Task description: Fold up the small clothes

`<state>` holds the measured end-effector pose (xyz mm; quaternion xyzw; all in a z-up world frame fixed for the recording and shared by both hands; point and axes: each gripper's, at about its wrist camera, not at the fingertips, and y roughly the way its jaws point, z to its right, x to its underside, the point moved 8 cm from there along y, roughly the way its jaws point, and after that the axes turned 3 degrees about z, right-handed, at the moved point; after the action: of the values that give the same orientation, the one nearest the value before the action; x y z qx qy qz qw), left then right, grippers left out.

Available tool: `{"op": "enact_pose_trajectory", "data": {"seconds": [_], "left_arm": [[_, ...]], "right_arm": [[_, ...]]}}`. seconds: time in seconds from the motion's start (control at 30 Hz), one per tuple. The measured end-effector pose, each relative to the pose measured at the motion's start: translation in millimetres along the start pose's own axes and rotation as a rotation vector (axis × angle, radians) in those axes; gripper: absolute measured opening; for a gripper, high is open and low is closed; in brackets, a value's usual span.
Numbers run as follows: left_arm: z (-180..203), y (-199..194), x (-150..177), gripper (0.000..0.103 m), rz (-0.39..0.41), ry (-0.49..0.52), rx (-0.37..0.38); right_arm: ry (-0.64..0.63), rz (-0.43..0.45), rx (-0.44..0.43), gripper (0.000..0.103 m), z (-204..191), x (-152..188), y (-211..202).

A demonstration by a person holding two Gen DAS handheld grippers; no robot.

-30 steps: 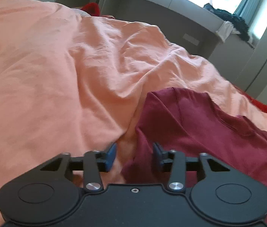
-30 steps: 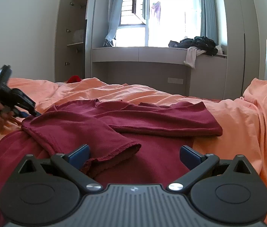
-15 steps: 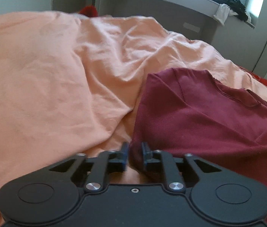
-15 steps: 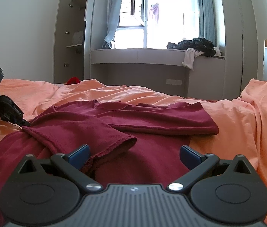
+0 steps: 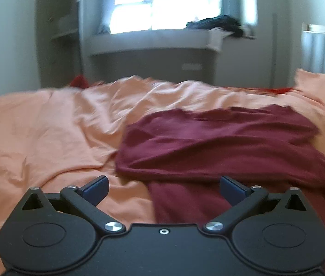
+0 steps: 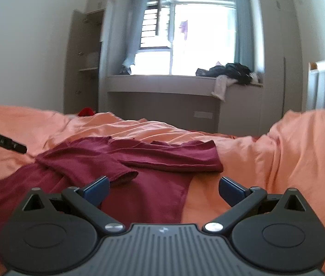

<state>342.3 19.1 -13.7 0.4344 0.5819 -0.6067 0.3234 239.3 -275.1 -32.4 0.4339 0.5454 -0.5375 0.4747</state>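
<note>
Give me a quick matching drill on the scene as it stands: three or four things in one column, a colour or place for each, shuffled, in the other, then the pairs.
Things:
1. shirt
2. bedsheet
3. pile of clothes
4. left gripper

Descriptions:
A. orange, rumpled, covering the bed
B. dark heap on the window ledge
C. maroon, sleeves folded in across the body
D. open above the shirt's near left edge

Pairs: 1-C, 2-A, 3-B, 4-D
</note>
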Motion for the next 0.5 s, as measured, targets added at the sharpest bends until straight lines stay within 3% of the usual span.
{"op": "enact_pose_trajectory", "data": {"seconds": [0.2, 0.37, 0.5], "left_arm": [[40.6, -53.5, 32.9, 0.102, 0.038, 0.101, 0.066], [61.2, -74.3, 70.3, 0.102, 0.013, 0.138, 0.112], [71.3, -82.2, 92.7, 0.102, -0.009, 0.14, 0.139]], "right_arm": [[-0.337, -0.118, -0.105, 0.103, -32.3, 14.0, -39.7], [-0.669, -0.246, -0.142, 0.103, -65.0, 61.3, -51.7], [-0.833, -0.34, -0.135, 0.103, -72.9, 99.3, -49.8]]}}
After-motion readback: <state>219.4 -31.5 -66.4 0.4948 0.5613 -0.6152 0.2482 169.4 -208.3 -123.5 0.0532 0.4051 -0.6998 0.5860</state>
